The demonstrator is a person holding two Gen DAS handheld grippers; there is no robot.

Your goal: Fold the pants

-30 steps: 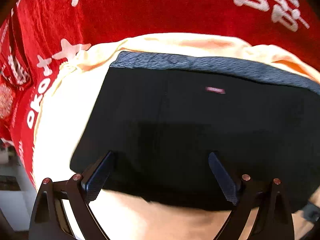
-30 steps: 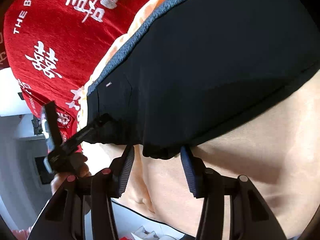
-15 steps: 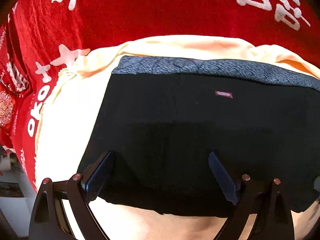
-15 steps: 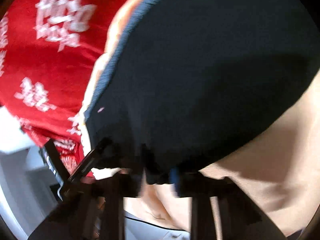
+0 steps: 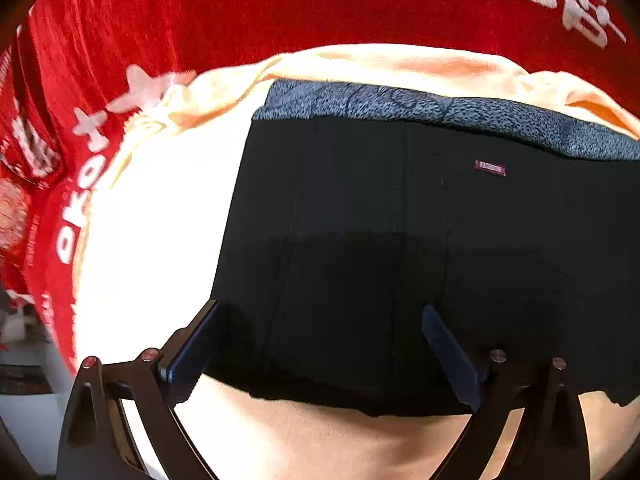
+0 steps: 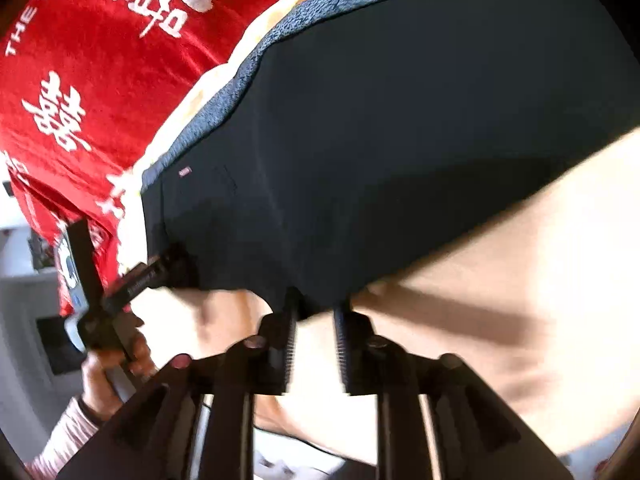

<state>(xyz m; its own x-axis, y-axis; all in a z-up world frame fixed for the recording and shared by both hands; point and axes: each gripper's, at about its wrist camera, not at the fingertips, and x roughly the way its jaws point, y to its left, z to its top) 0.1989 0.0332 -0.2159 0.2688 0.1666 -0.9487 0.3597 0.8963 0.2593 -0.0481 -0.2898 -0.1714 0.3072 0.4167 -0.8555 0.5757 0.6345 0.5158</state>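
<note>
Black pants (image 5: 392,248) with a grey waistband (image 5: 440,114) lie flat and folded on a peach cloth (image 5: 152,216). They also show in the right wrist view (image 6: 400,140). My left gripper (image 5: 320,336) is open, its fingers (image 5: 192,348) spread over the pants' near hem. My right gripper (image 6: 316,312) has its jaws narrowed around the near hem edge of the pants. The left gripper also shows in the right wrist view (image 6: 160,270) at the pants' left corner.
A red cloth with white lettering (image 5: 280,4) covers the surface beyond the peach cloth. The table edge and a pale room lie at the lower left of the right wrist view (image 6: 24,300).
The right gripper's jaws have closed in from wide open to narrow around the pants' hem. The left gripper has crept slightly forward over the hem and stays open.
</note>
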